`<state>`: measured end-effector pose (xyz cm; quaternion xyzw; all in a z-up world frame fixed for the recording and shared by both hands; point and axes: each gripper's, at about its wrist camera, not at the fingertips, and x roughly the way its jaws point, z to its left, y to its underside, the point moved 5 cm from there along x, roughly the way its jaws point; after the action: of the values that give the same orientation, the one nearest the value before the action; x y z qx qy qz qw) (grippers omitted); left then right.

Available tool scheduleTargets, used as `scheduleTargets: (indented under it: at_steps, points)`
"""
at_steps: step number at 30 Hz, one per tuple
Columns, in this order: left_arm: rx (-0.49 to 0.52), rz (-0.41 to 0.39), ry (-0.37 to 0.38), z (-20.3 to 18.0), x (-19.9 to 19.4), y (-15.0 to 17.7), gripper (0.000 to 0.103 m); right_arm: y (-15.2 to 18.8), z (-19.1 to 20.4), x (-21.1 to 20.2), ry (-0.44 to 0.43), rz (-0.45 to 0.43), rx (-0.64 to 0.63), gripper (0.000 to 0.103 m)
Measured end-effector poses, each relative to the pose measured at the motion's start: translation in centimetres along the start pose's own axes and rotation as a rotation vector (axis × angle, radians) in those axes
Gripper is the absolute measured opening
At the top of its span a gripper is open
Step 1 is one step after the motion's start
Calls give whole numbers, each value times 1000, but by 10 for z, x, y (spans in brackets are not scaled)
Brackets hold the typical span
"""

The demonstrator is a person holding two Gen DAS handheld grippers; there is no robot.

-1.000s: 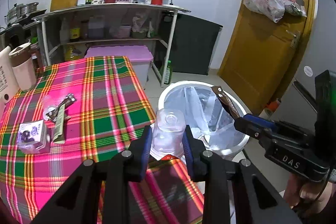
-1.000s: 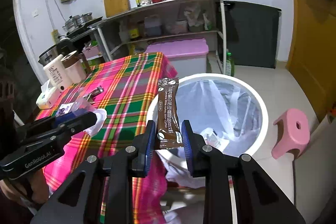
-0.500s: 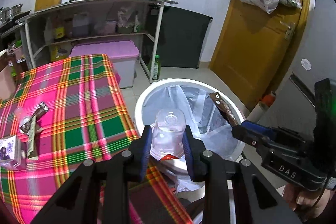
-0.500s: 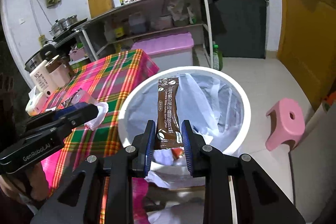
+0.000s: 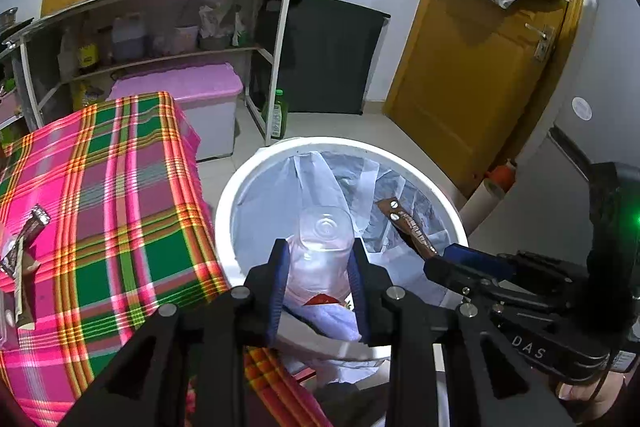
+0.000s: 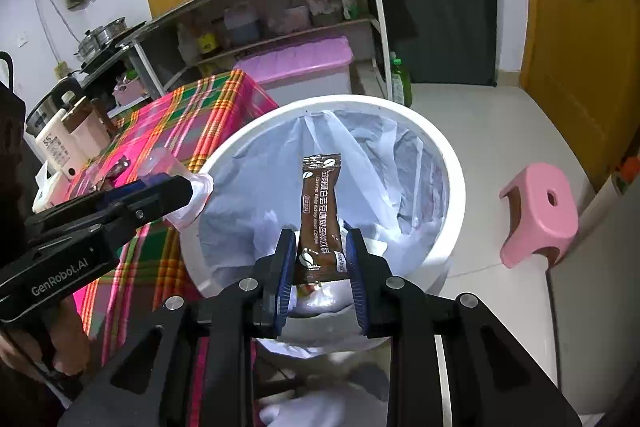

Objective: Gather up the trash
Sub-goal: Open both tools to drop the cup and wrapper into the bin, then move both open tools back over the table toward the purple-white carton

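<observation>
Left gripper [image 5: 318, 267] fingers clamped on a clear plastic cup [image 5: 322, 247], right gripper [image 6: 320, 263] fingers on a brown sachet [image 6: 320, 219]; both over the white lined bin [image 6: 452, 163], right of the table [image 5: 100, 187].

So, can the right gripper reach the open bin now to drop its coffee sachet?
Probably yes. The right gripper holds the coffee sachet above the lined bin, with nothing between them.

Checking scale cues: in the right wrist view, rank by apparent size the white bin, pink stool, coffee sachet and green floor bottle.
1. white bin
2. pink stool
3. coffee sachet, though nearness to the camera inflates it
4. green bottle
</observation>
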<state>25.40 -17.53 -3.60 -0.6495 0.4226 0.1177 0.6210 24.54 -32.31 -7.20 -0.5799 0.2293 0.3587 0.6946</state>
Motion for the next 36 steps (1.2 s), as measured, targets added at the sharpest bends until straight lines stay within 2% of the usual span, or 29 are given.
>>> scheduleTargets:
  at_steps: [3,7,15,36]
  points:
    - [-5,12,7,0,6,-1,31,0,-2,6,-9,19,1,27]
    - [-12,16,11,1,8,0,38,2,-2,7,-8,25,-3,27]
    - [-17,-7,6,3,-1,0,39,1,2,-3,-7,-2,-2,32]
    - [-64,-88,-37,26,-64,18,39,6,59,-50,-70,-86,-98,32]
